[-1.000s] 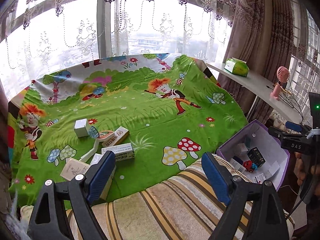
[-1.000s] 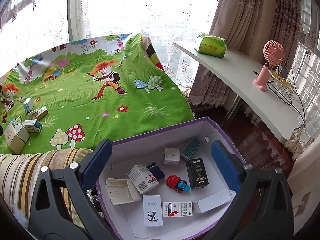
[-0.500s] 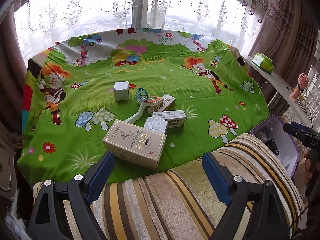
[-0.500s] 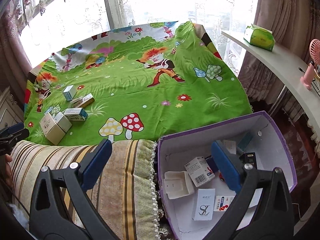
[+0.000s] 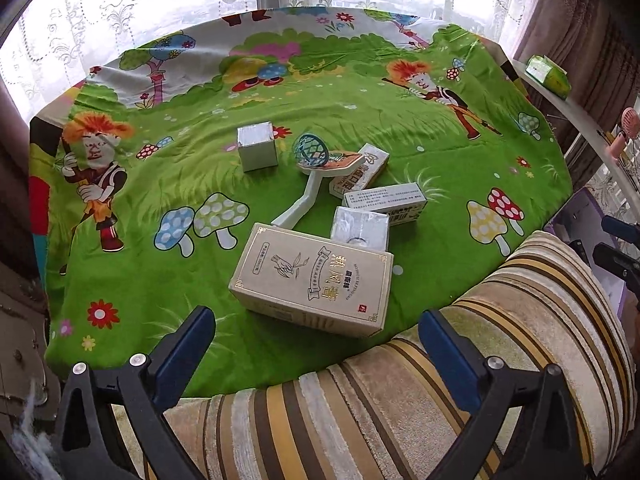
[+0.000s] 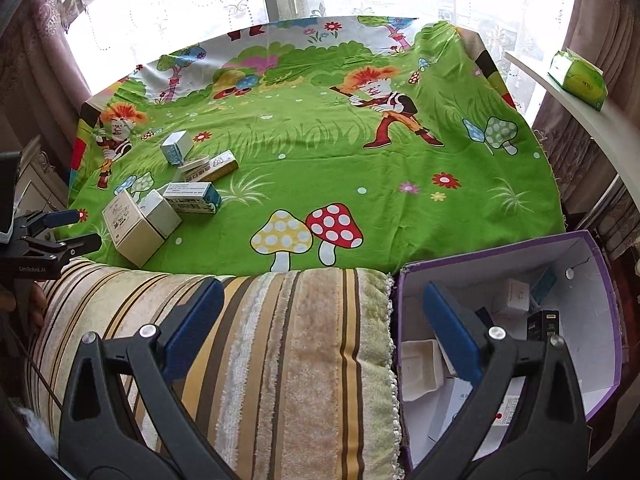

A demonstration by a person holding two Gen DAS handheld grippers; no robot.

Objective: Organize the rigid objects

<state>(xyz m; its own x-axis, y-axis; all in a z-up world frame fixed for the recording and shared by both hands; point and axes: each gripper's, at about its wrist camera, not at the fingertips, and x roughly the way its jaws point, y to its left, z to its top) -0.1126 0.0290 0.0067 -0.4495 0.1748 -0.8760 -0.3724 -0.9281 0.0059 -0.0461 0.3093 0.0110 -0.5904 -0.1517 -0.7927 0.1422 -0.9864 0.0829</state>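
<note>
Left wrist view: we have the left gripper [image 5: 316, 346] empty, jaws opening wide, nothing between them, aimed down at the big box [image 5: 314, 278] lying flat at the near edge of the green sheet [image 5: 420, 120]. We judge the step as reach-for-pick: the boxes on the sheet are not yet sorted and the big box is nearest. Behind it sits a small box [image 5: 361, 228] touching its far edge, then a long box [image 5: 386, 200], another carton [image 5: 360, 174], a white handled tool [image 5: 306, 196] leaning over them, and a grey cube [image 5: 257, 146] apart to the far left. The next move calls for jaws straddling the big box across its short side; it looks wide, so likely a tight fit. The striped cushion [image 5: 400, 400] rises just near of the box, so the near pad has little room; left of the box the sheet is bare. Right wrist view: the right gripper [image 6: 324, 328] also stands open and holds nothing, hovering over the cushion with its right pad above the purple bin [image 6: 600, 280]. The bin sits at the near right, past the cushion's fringe, already holding several small boxes. The pile lies far left here, beside the left gripper at the frame edge. The middle and right of the sheet are bare, so the carry path to the bin looks free, with the cushion hump and bin wall to clear.
</note>
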